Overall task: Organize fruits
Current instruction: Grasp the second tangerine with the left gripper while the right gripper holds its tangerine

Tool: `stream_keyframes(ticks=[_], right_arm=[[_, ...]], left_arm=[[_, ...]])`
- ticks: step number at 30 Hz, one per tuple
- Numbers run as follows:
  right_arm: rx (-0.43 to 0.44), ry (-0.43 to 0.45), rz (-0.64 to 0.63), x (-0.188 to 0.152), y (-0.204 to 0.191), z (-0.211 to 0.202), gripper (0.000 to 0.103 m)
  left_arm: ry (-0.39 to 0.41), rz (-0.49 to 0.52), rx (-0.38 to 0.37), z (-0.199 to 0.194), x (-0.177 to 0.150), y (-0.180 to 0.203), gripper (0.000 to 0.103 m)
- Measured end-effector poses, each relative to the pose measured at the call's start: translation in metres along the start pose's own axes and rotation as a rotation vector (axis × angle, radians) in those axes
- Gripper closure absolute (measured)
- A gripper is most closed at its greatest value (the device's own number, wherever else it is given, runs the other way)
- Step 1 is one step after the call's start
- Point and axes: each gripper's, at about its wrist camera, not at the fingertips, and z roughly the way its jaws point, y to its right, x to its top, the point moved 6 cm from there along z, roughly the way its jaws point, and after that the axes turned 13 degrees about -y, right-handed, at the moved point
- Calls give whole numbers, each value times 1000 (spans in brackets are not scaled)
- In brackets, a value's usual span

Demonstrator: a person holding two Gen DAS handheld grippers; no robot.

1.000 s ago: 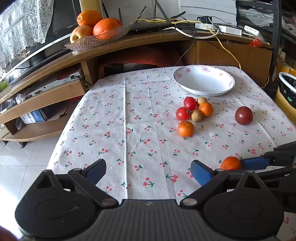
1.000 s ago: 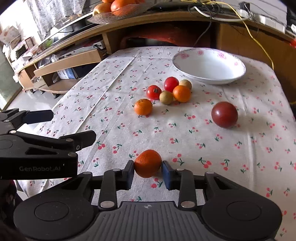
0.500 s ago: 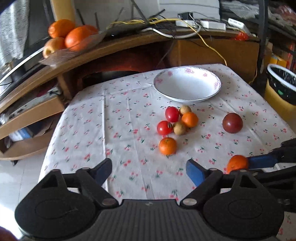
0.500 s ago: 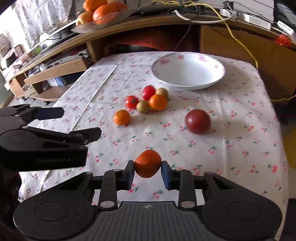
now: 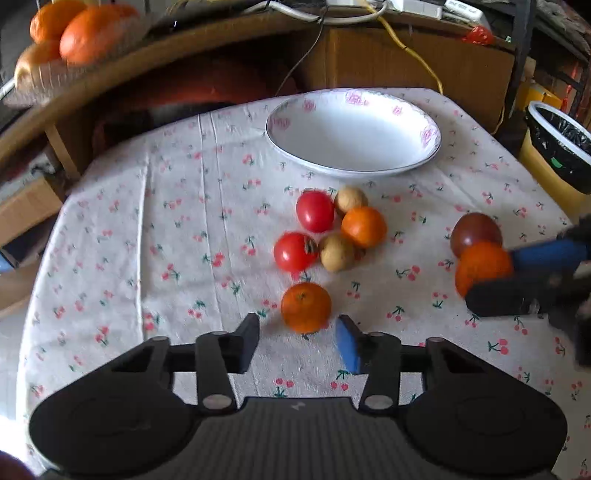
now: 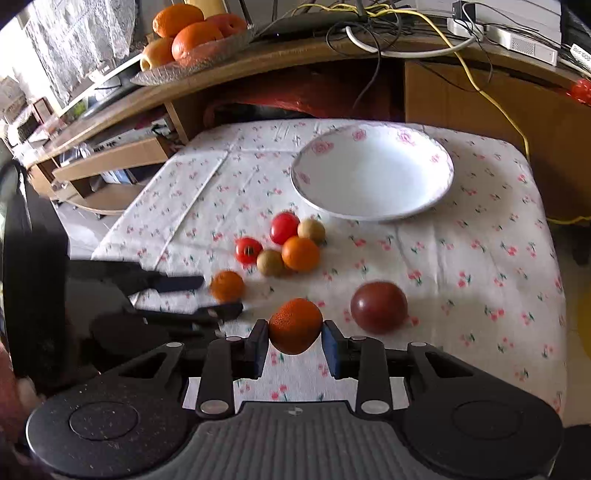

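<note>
Curved wooden shelf unit [image 6: 303, 59] behind, cables [image 6: 406, 22] on top, tiled floor [image 6: 79, 229].

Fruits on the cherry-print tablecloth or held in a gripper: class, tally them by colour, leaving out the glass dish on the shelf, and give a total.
Orange: 3
Bright red: 2
Tan-brown: 2
Dark red: 1
Total: 8

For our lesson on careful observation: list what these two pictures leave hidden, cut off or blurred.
- Left wrist view: the right gripper is blurred and cut off by the right edge; it covers part of the held orange.
- Left wrist view: the dark tomato is partly hidden behind that orange.
- Right wrist view: the left gripper is blurred.
</note>
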Motion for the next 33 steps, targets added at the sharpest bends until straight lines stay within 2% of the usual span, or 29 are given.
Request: stream_keyframes(ticks=[5,9,13,21,31,33], right_arm=[[12,2,10,9,4,4,76],[4,3,5,13,8,4,76],[-16,5,26,18,18,5,76],[-44,27,49,28,31,2,76],[-79,60,61,55,45,6,76],[-71,56,73,56,47,6,76]], left_arm=[[-3,-17,-21,2,5,-3,56],[-16,3,-34,0,6,1,66],[-33,6,-51,-1,9,3,66],[1,2,-77,-20,17,4,66],[74,12,-87,-30,61,15,67],[64,11,-121,-35,58,11,67]])
